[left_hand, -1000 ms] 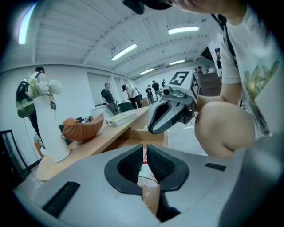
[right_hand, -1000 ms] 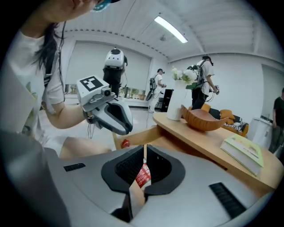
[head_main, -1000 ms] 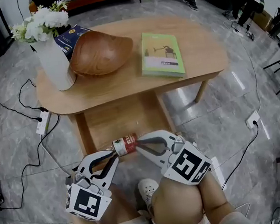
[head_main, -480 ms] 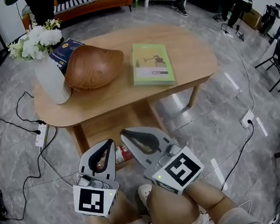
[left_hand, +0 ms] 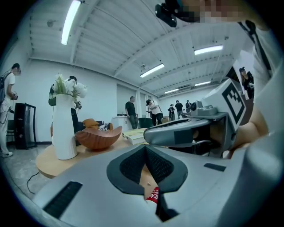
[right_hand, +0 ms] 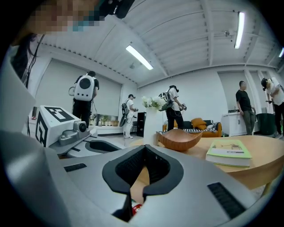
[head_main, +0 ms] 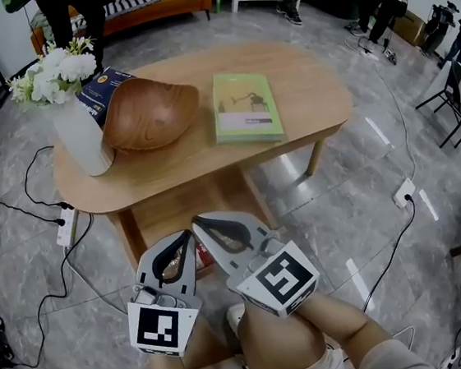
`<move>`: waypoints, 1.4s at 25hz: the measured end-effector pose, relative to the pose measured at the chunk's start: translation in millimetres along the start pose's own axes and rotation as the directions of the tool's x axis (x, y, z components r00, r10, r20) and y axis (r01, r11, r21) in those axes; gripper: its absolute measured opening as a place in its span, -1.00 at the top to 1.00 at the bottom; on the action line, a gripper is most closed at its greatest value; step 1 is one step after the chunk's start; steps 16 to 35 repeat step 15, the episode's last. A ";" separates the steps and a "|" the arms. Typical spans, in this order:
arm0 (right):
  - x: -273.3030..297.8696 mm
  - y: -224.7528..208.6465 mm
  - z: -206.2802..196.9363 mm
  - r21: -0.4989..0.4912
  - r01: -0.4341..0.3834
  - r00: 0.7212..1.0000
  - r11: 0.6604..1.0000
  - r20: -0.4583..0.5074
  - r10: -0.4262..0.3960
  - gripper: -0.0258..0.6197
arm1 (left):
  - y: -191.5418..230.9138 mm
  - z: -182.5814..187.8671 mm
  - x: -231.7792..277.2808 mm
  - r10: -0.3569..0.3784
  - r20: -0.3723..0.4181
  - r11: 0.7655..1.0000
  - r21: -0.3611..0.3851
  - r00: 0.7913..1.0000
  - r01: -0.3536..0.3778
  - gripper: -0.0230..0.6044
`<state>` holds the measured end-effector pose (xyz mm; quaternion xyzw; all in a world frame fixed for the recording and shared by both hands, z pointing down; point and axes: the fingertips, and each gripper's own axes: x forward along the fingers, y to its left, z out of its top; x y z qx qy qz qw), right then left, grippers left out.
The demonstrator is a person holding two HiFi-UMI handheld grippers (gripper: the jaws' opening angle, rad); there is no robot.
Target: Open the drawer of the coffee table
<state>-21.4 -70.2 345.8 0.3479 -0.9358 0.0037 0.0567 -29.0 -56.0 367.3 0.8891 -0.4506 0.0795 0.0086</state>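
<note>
Left gripper [head_main: 188,236] clenched on nothing, right gripper [head_main: 196,222] likewise (tips almost side by side). Both hover over pulled-out wooden drawer [head_main: 185,208] under oval pale-wood coffee table [head_main: 312,104]. Red-labelled can [left_hand: 153,195] in drawer beneath them. Tabletop: brown wooden bowl [head_main: 149,113], green book [head_main: 246,107], white flower vase [head_main: 81,143].

Head cam looks steeply down; gripper cams look level, all sharing coffee table [head_main: 310,88].
</note>
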 end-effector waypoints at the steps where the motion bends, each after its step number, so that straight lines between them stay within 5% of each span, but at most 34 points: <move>1: 0.5 -0.2 -0.3 -0.002 -0.003 1.000 1.000 -0.002 0.003 0.86 | 0.2 -0.8 0.7 0.001 -0.002 1.000 0.002 1.000 -0.001 0.90; 35: -1.1 -0.6 -3.0 0.029 -0.017 1.000 0.999 0.004 0.017 0.86 | -5.4 -2.8 3.4 0.016 0.017 1.000 0.001 1.000 -0.016 0.90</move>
